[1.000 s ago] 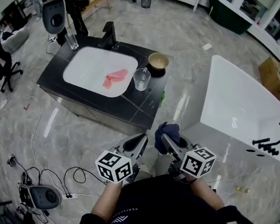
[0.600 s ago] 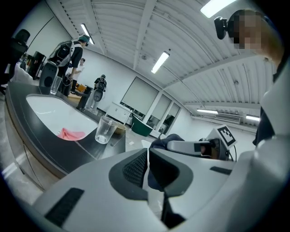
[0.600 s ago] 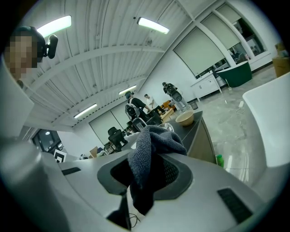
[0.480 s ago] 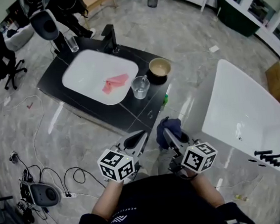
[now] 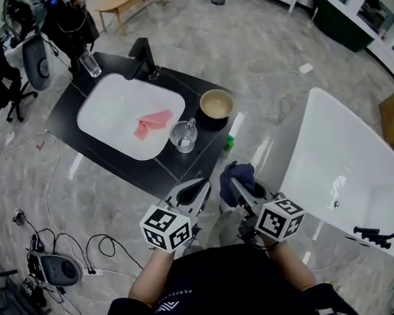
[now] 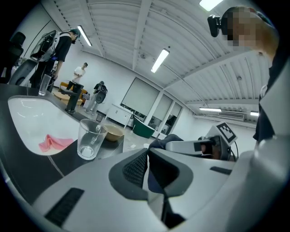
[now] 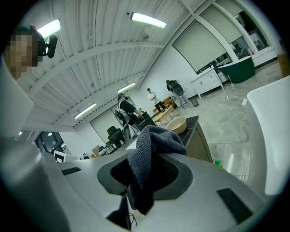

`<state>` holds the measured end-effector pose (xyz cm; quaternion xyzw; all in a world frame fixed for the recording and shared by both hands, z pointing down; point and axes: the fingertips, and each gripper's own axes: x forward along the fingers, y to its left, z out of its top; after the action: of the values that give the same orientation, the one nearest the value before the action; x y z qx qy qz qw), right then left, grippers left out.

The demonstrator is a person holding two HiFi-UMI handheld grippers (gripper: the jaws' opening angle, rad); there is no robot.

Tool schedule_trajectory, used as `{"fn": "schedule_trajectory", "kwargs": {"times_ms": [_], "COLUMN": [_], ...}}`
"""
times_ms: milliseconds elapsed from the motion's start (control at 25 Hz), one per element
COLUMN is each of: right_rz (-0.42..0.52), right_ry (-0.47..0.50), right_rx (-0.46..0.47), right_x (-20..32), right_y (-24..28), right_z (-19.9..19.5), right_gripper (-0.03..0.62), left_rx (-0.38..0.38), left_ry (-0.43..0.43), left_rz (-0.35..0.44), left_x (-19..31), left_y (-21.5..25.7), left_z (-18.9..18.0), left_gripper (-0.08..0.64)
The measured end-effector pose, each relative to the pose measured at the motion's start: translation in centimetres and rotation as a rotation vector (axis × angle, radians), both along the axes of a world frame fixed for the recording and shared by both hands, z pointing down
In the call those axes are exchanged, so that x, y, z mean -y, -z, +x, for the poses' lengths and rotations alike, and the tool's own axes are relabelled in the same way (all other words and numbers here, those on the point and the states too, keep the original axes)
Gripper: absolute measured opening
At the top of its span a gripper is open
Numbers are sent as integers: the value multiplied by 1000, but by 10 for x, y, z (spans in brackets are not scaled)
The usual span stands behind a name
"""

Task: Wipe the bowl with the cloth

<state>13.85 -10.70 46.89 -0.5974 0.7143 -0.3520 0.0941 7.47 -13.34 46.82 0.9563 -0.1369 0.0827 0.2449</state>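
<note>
Grey marble floor (image 5: 80,179) lay under me. Nearest, the left gripper (image 6: 147,154) had its fingers pressed together on nothing, and the right gripper (image 5: 236,186) had its fingers clamped on the dark blue cloth (image 7: 152,145), which hung bunched and limp over their tips. I judged the cloth soft and light, likely to fold wherever pushed.

Beyond stood the black worktop (image 5: 183,163). A clear glass (image 5: 183,135) sat near its front edge, between me and the bowl (image 5: 216,104), and looked easy to knock over. The tan bowl rested at the worktop's right corner, beside the white sink (image 5: 107,103). It seemed hard, light and apt to slide on the glossy top, so I would steady its rim with the free fingers. A pink rag (image 5: 150,123) lay in the sink, with the tap (image 5: 141,58) behind.
</note>
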Motion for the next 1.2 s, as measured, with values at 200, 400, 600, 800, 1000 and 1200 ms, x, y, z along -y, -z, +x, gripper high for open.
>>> {"fn": "schedule_trajectory", "kwargs": {"times_ms": [200,400,600,800,1000,1200], "right_rz": [-4,-14,-21,-7,-14,-21], "right_ry": [11,22,40,71,88,134], "right_rx": [0,8,17,18,30,25], "right_x": [16,30,39,51,60,73], "right_y": [1,-2,-4,-1,-6,-9], "right_z": [30,53,72,89,110,122], "right_gripper": [103,103,103,103,103,103], "left_rx": [34,49,73,92,121,137], "left_ry": [34,74,92,112,135,192], "left_rz": [20,23,29,40,45,27], "left_x": [17,33,40,52,63,76], "left_y": [-4,-7,-10,-14,-21,-31], "left_z": [27,50,72,92,108,124], "left_gripper": [17,17,17,17,17,17]}}
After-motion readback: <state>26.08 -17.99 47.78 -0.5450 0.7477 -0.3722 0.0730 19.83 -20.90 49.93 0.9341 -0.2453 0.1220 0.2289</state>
